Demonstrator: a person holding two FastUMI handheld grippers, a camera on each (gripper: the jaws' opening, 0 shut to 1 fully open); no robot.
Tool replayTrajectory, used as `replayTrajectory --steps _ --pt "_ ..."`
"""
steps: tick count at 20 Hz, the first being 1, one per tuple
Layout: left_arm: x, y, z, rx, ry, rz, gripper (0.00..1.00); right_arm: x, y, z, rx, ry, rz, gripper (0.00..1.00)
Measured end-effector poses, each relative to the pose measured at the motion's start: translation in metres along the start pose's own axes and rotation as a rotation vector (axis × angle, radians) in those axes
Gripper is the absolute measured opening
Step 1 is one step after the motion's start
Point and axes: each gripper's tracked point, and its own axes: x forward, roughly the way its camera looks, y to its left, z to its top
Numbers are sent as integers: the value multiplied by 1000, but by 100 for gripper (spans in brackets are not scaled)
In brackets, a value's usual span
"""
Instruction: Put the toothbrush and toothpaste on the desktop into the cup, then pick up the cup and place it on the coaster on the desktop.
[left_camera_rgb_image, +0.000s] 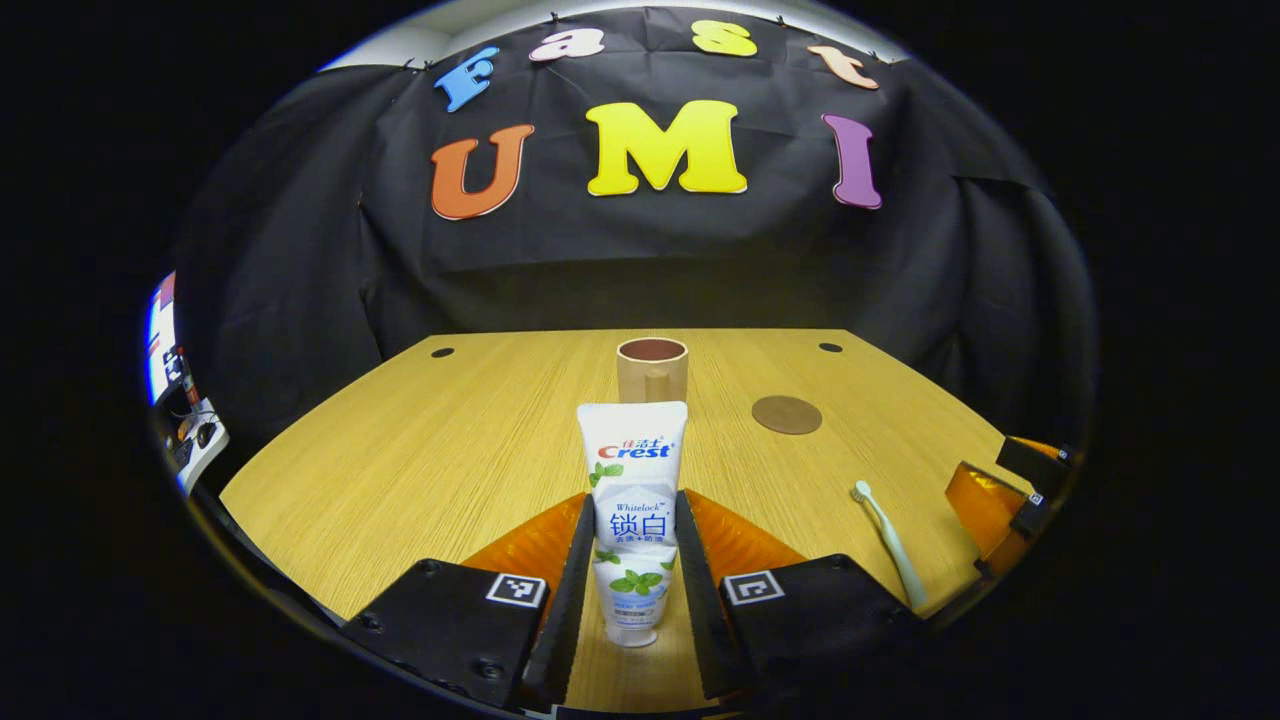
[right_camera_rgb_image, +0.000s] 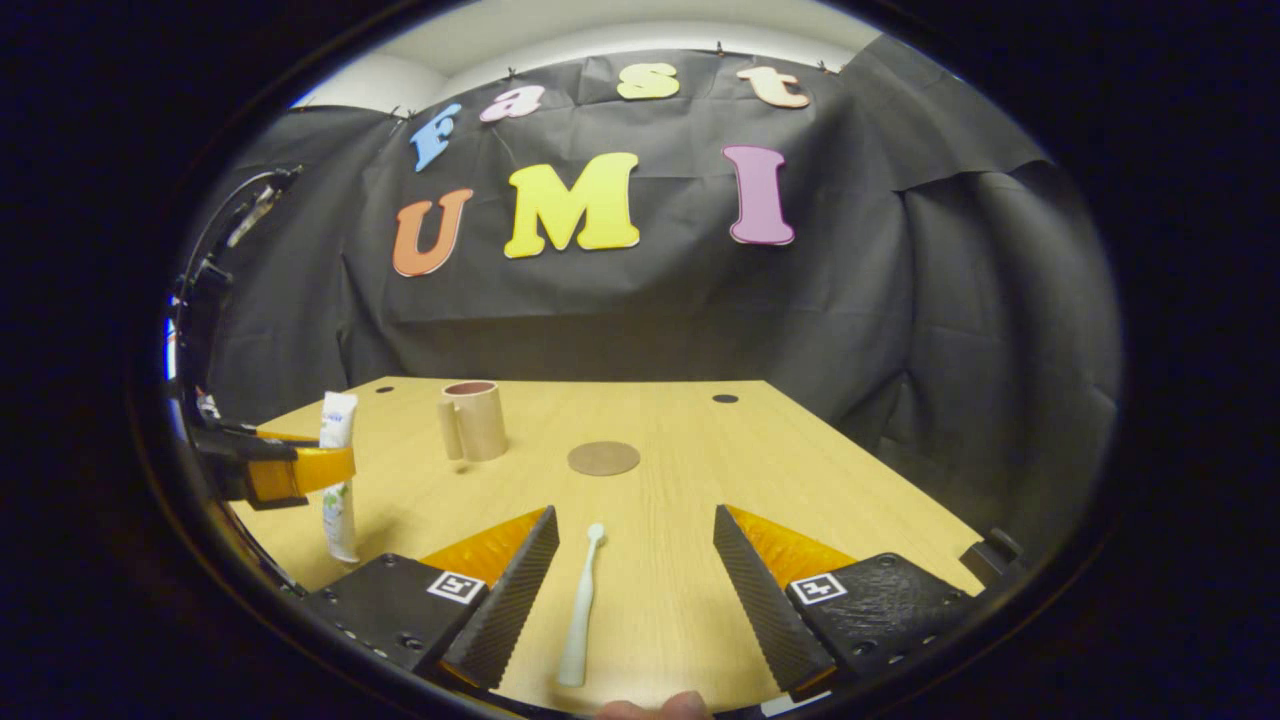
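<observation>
the left gripper gripped the toothpaste, both fingers pressed against its sides, the tube upright with its cap end down, off the desktop. the cup stood straight ahead beyond the tube, mouth up, so the tube's long axis already matched the opening. the coaster lay ahead and right of that claw, apart from the cup. the right gripper was spread wide over the toothbrush, which lay flat between its fingers, long axis pointing forward, head away.
</observation>
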Motion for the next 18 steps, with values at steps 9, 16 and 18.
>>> replayTrajectory --steps 9,16,18 --pt "-5 5 28 -28 -51 -3 47 17 24 -32 -31 140 62 95" --pt "-9 11 50 -35 -87 -5 47 45 31 -47 -29 267 38 82" --pt "-10 15 57 -36 -98 -2 47 53 32 -54 -27 300 24 73"
